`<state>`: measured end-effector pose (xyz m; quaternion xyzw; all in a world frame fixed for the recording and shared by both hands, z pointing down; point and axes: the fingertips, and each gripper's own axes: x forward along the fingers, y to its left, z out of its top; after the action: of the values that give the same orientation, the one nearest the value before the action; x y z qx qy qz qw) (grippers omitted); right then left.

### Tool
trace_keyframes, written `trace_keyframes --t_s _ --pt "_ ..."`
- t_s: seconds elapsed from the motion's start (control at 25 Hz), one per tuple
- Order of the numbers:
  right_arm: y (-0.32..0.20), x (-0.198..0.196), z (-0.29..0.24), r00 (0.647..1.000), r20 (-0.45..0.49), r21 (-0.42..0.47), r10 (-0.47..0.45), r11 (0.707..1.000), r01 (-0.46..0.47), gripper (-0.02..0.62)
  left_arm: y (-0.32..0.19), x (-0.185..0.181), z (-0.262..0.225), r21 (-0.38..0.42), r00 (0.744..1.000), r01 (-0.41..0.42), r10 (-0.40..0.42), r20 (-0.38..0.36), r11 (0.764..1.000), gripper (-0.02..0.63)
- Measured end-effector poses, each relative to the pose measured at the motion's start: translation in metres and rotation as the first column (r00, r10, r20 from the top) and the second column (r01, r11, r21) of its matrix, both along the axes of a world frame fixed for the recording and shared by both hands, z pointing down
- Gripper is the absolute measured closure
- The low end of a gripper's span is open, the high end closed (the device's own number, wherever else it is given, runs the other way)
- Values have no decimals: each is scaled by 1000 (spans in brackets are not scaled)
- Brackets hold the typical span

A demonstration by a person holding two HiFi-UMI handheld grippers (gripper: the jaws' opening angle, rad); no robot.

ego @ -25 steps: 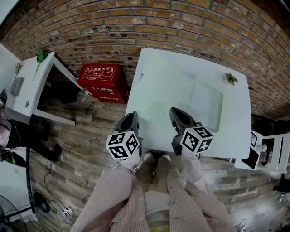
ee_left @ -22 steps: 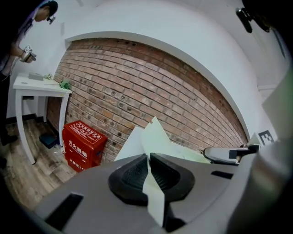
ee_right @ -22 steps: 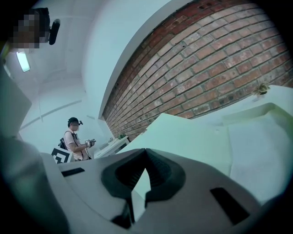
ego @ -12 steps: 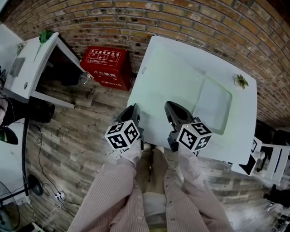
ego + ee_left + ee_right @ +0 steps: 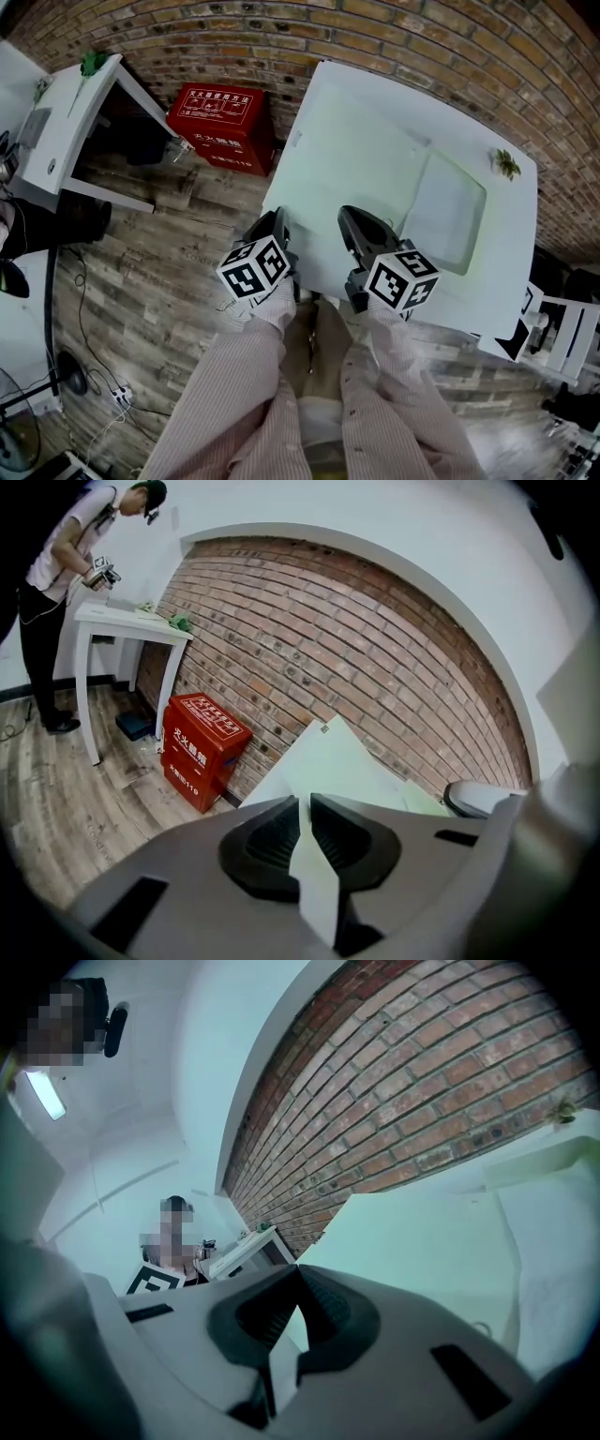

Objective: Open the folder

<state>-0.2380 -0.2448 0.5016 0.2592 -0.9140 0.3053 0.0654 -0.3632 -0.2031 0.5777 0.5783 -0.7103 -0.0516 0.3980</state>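
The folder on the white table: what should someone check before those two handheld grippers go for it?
1. Folder lies flat with nothing on it: ok.
2. Left gripper free: ok. Its jaws have just been opening; there is a narrow gap with nothing in it.
3. Right gripper ready to pinch: not ok. Its jaws are together and empty.
4. A gripper at the folder: not ok. Both are at the near edge of the table, apart from the folder.
5. Small plant out of the way: ok. It is beside the folder's far corner, not on it.
6. Which edge of the folder opens: cannot tell.
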Motion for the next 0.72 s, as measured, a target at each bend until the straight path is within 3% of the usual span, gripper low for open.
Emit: trace_keyframes --t_s 0.36,0.72 --pt "5 13 1 1000 1 -13 9 1000 -9 591 2 -2 11 -108 999 39 -38 9 993 551" --pt "9 19 1 1000 0 -12 18 1000 -18 591 2 -4 19 -166 998 54 -50 31 985 537"
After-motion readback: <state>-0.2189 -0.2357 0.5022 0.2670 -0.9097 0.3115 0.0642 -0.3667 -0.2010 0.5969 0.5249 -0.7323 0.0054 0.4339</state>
